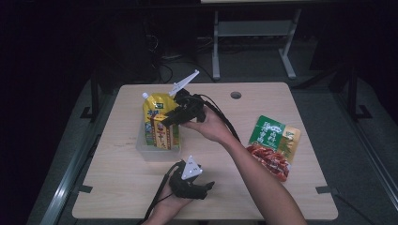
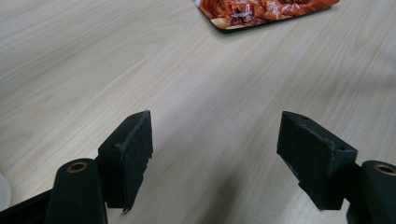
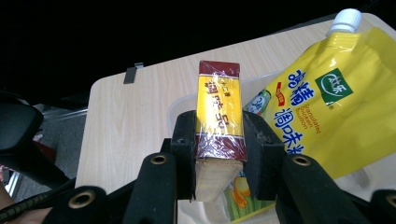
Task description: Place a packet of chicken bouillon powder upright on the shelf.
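My right gripper (image 3: 218, 135) is shut on a yellow and maroon box (image 3: 219, 121), its pads pressing the two long sides. In the high view the right gripper (image 1: 174, 117) holds that box (image 1: 160, 133) over the clear plastic bin (image 1: 141, 146) at the table's left middle. A yellow spouted pouch (image 1: 157, 105) stands in the bin behind the box; the same pouch (image 3: 322, 107) lies to the right in the right gripper view. My left gripper (image 1: 202, 187) rests low near the front edge, and the left gripper view shows its jaws (image 2: 215, 154) open with bare tabletop between them.
A green and red snack packet (image 1: 274, 145) lies flat on the right side of the wooden table (image 1: 117, 187); its red corner (image 2: 261, 11) shows at the top of the left gripper view. A round cable hole (image 1: 235, 95) sits near the far edge.
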`<state>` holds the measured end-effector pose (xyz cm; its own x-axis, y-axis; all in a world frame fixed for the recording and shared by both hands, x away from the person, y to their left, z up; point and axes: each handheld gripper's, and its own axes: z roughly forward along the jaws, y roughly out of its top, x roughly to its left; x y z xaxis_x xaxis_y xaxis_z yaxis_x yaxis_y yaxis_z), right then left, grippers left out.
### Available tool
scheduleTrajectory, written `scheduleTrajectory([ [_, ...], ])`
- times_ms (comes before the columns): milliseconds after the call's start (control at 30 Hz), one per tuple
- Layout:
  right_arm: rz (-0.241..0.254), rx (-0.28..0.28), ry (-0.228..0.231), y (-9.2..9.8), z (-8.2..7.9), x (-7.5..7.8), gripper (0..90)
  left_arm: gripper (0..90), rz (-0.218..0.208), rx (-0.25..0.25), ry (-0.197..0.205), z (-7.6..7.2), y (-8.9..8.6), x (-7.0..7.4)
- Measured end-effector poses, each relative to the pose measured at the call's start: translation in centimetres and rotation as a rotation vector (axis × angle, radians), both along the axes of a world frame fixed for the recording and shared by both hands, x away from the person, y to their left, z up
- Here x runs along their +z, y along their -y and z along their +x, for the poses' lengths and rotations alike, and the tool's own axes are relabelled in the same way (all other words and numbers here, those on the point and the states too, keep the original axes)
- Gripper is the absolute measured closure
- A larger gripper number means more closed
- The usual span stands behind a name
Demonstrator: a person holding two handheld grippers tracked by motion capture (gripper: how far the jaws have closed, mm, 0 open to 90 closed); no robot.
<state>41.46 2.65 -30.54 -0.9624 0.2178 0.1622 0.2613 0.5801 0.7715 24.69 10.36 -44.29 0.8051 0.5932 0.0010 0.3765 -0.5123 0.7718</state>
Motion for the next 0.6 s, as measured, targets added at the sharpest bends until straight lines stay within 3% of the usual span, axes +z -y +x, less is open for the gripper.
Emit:
scheduleTrajectory([
  [367,-0.017,0.066,-0.027,-1.3,0.2,-1.2,67.7,26.3,-0.003,-0.006,-0.009,0.2,0.0,0.0],
  [600,-0.035,0.079,-0.035,-1.9,0.4,-1.9,67.6,26.3,-0.003,-0.007,-0.009,0.3,-0.1,0.0],
])
